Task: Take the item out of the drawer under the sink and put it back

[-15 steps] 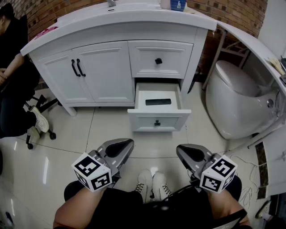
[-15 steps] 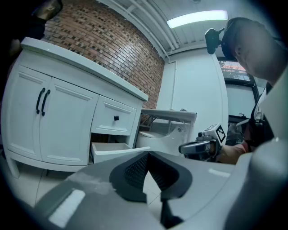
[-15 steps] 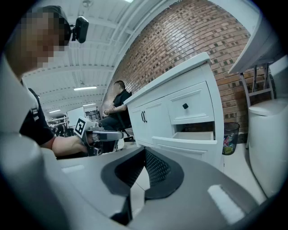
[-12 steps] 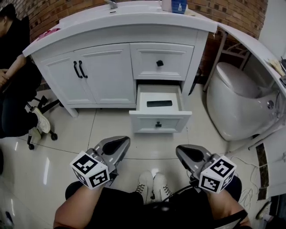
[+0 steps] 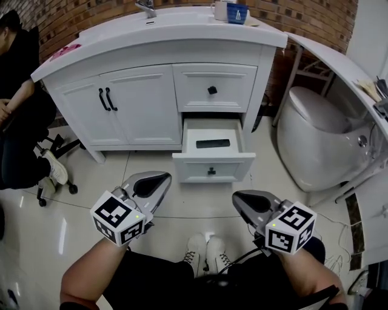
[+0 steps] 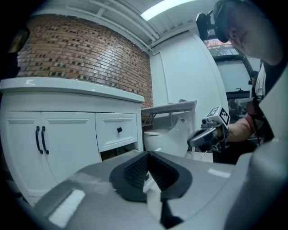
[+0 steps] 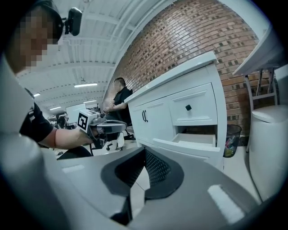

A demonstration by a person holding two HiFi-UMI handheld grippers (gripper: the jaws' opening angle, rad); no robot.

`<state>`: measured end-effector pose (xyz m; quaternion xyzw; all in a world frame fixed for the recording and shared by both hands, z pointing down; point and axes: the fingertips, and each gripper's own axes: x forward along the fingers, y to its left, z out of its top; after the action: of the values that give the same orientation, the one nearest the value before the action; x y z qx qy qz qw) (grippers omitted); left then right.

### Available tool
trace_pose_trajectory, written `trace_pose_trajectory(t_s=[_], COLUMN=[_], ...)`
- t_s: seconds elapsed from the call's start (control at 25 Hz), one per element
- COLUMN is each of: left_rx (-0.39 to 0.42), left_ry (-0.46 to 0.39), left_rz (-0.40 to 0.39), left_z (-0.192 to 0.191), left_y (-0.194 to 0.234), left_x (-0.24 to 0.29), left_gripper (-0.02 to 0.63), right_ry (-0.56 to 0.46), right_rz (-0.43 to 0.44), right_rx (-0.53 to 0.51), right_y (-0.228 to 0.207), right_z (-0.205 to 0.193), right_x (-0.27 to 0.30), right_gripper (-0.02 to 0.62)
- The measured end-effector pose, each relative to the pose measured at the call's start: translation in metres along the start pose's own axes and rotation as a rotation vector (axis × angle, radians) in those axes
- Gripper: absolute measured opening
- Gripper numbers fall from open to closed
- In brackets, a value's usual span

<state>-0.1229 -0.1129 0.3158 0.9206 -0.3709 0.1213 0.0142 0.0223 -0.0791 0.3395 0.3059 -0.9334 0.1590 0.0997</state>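
Note:
The lower drawer (image 5: 213, 164) of the white sink cabinet (image 5: 139, 103) stands pulled out. A flat black item (image 5: 213, 144) lies inside it. My left gripper (image 5: 154, 180) hovers over the floor tiles, in front of and left of the drawer, jaws shut and empty. My right gripper (image 5: 245, 198) is held in front of the drawer, slightly right, also shut with nothing in it. In the right gripper view the open drawer (image 7: 191, 143) shows ahead, and the left gripper (image 7: 118, 126) at the left. The left gripper view shows the right gripper (image 6: 198, 136) at the right.
A white toilet (image 5: 318, 136) stands right of the cabinet, with a white shelf (image 5: 339, 57) above it. A seated person (image 5: 18, 103) on a wheeled chair is at the left. A tap (image 5: 145, 8) and a blue box (image 5: 236, 12) sit on the counter. My shoes (image 5: 206, 251) are below.
Both grippers have moved slightly forward toward the drawer, the left one a little more. The view has shifted a little. The drawer and the black item have not moved.

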Motion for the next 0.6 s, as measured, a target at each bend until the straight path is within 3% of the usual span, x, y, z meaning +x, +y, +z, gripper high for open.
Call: trace_pose_trajectory(t_s=[0.16, 0.36, 0.6], left_rx=[0.124, 0.341, 0.453], left_ry=[0.019, 0.09, 0.216], left_rz=[0.018, 0.003, -0.063], left_z=[0.023, 0.043, 0.042], left_y=[0.007, 0.023, 0.038], left_x=[0.013, 0.05, 0.113], left_gripper=[0.006, 0.006, 0.054], right_ry=[0.003, -0.02, -0.043], right_rz=[0.026, 0.026, 0.029], right_rx=[0.016, -0.054, -0.034], right_y=[0.001, -0.001, -0.013], right_z=[0.015, 0.032, 0.034], right_x=[0.004, 0.013, 0.027], right_gripper=[0.003, 0.003, 0.003])
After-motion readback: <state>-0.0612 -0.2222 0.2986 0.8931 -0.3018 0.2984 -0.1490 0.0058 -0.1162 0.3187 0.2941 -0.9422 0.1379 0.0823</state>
